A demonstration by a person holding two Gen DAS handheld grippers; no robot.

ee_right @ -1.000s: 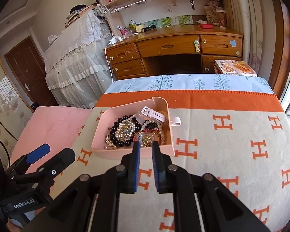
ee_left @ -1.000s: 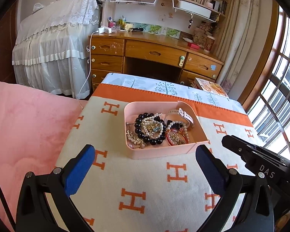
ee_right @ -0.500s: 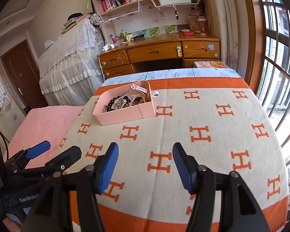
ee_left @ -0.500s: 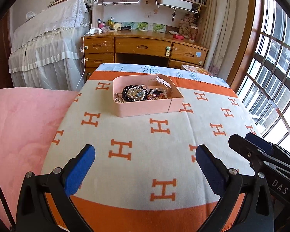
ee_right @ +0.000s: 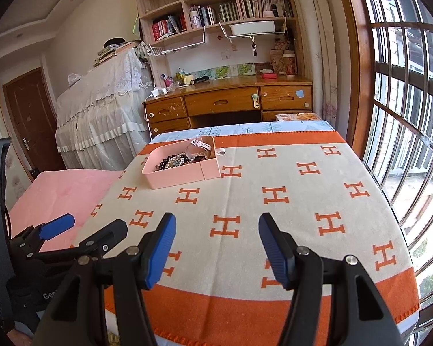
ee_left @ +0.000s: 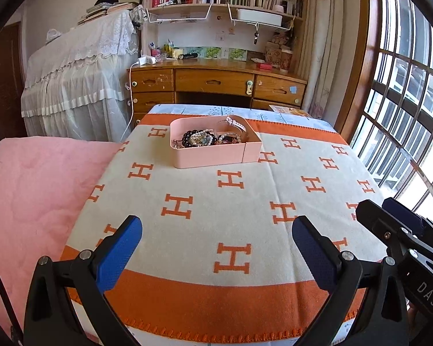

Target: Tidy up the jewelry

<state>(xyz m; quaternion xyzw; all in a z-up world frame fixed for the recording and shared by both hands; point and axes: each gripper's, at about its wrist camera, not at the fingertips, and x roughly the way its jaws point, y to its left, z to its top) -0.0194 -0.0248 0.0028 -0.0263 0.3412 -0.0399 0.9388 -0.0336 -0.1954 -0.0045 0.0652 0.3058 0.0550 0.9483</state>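
Left wrist: blanket (ee_left: 233, 201) (H-patterned), desk (ee_left: 216, 80)

The left tongs (ee_left: 216, 243) stand wide apart, holding nothing, over the near edge of an orange-and-cream blanket (ee_left: 233, 201). At twelve o'clock, well apart, a pink tray (ee_left: 213, 155) holds a heap of beaded jewelry (ee_left: 205, 138) and a white watch strap (ee_left: 238, 123). The right tongs (ee_left: 395, 225) show at four o'clock.

one tray (ee_left: 213, 155), two grippers (jewelry uncountable)
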